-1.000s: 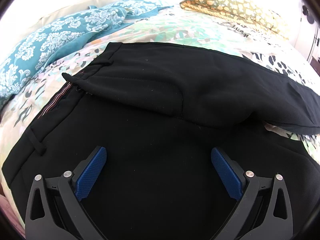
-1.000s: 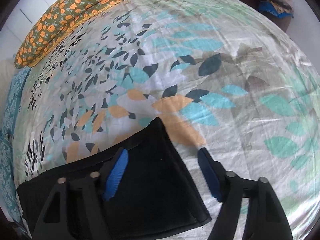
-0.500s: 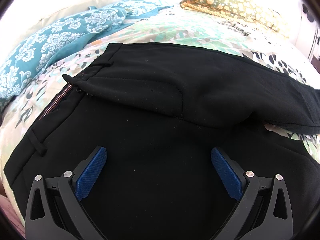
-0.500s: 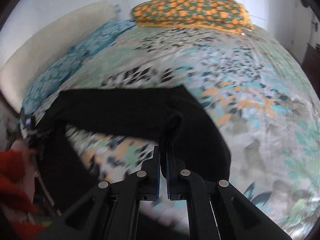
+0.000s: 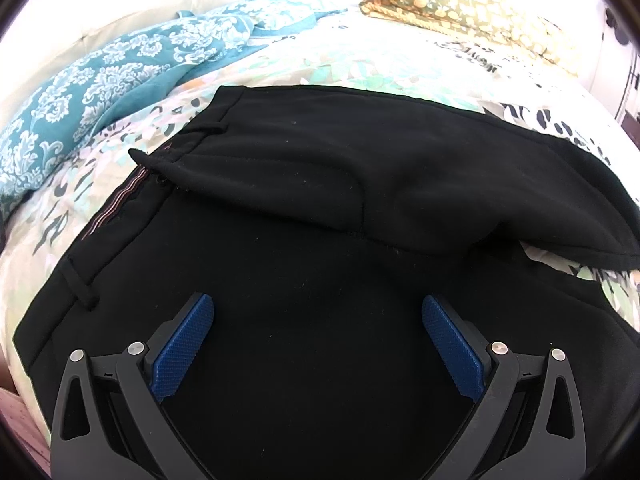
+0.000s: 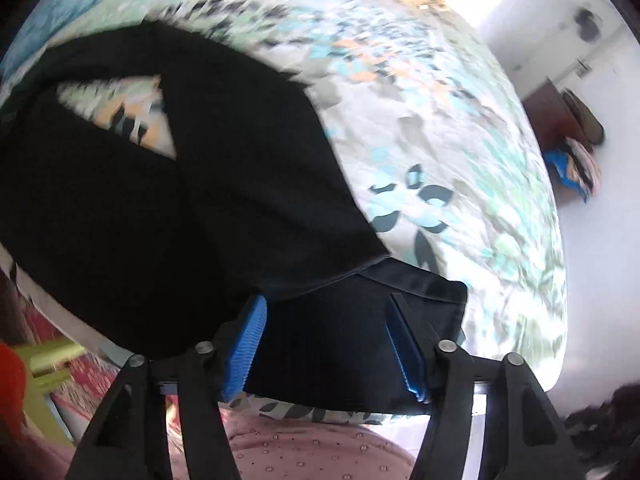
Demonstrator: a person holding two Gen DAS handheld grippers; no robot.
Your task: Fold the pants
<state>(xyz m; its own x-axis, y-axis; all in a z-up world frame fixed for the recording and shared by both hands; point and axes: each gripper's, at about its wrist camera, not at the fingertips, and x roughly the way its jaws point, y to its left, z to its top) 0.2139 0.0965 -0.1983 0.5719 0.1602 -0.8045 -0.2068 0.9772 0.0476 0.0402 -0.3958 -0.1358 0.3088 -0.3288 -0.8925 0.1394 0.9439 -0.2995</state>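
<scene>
Leaf-print bedspread (image 5: 360, 64) carries black pants (image 5: 320, 240) near patterned pillows (image 5: 460, 4).

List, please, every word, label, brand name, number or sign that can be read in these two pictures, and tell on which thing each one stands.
None: no readable text shows in either view.
The black pants carry only a striped band inside the waistband, with no letters visible.
The bedsheet, the teal patterned cloth and the orange-flowered pillow carry patterns only.
The right wrist view is blurred by motion; the things by the far wall cannot be read.
</scene>
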